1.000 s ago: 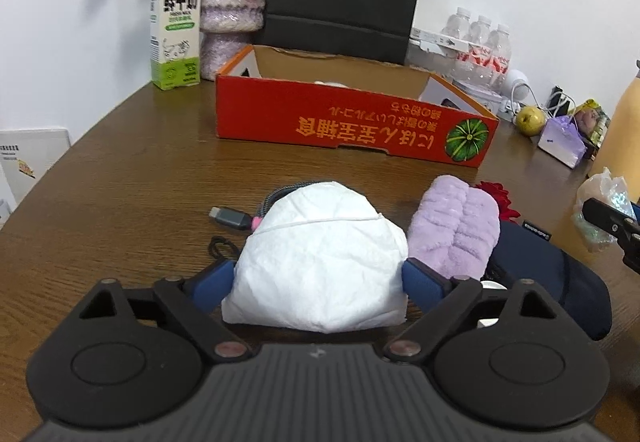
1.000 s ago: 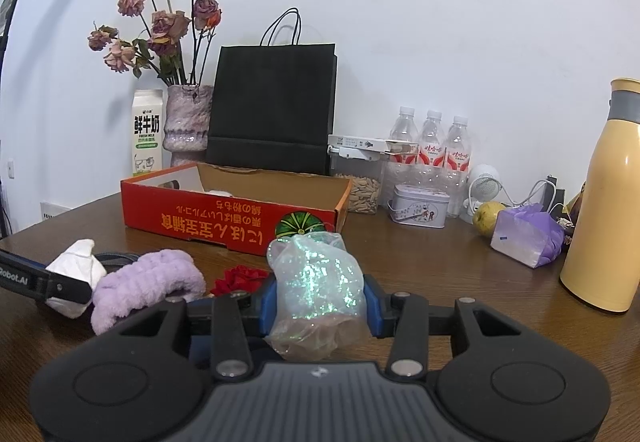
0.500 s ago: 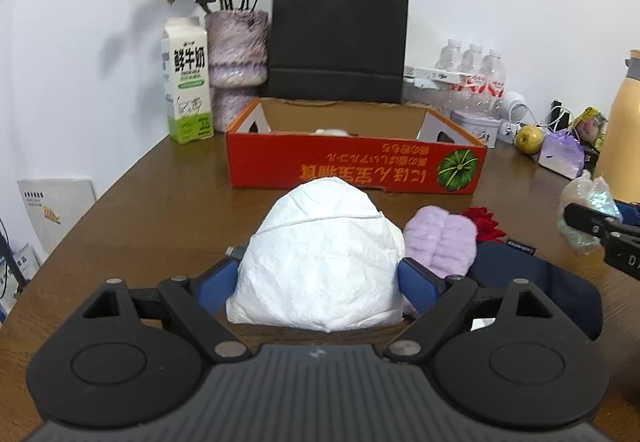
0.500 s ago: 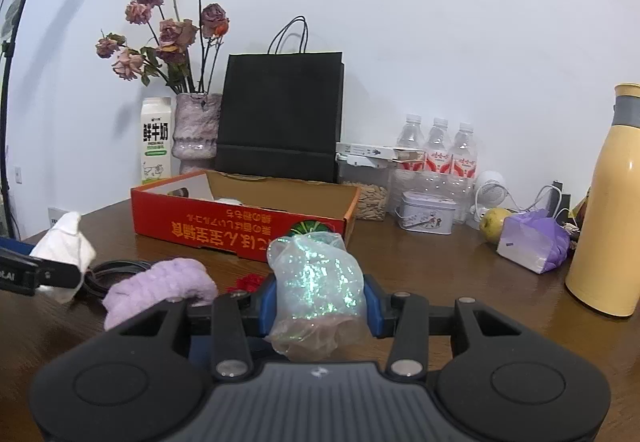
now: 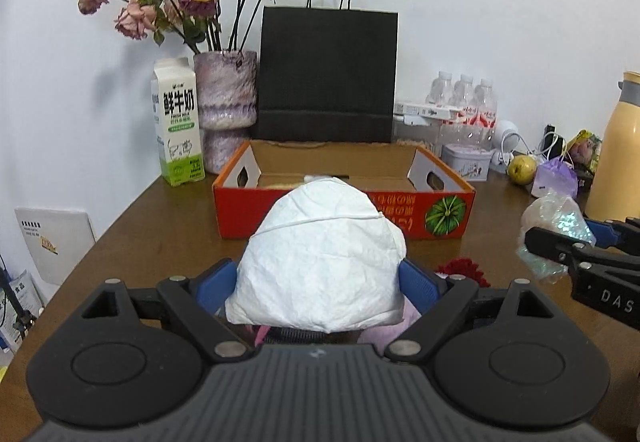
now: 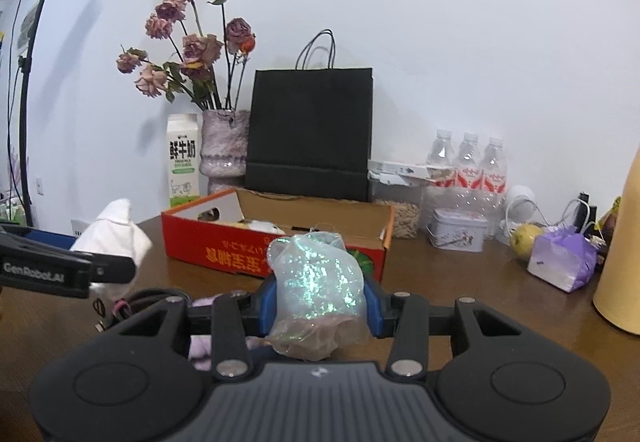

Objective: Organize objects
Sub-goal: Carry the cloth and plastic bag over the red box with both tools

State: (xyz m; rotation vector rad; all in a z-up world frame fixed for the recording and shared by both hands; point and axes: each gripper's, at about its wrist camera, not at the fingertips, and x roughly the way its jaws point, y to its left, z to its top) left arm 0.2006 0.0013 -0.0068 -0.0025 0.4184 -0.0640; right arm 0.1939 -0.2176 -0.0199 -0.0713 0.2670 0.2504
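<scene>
- Left gripper [image 5: 320, 282] pinches crumpled white paper bundle [image 5: 320, 258], held above table, in front of red cardboard tray box [image 5: 420, 212]
- Right gripper [image 6: 318, 302] pinches iridescent plastic bag [image 6: 318, 282], right of bundle, before same box

Both wrist cameras are sitting low over the table [image 5: 132, 218], looking forward along their fingers toward the wall at twelve o'clock. The left view is facing the red box [image 5: 344, 210] squarely; the right view is seeing that box [image 6: 276, 246] from its right, at eleven o'clock. Both are sharing the black bag [image 5: 328, 74].
</scene>
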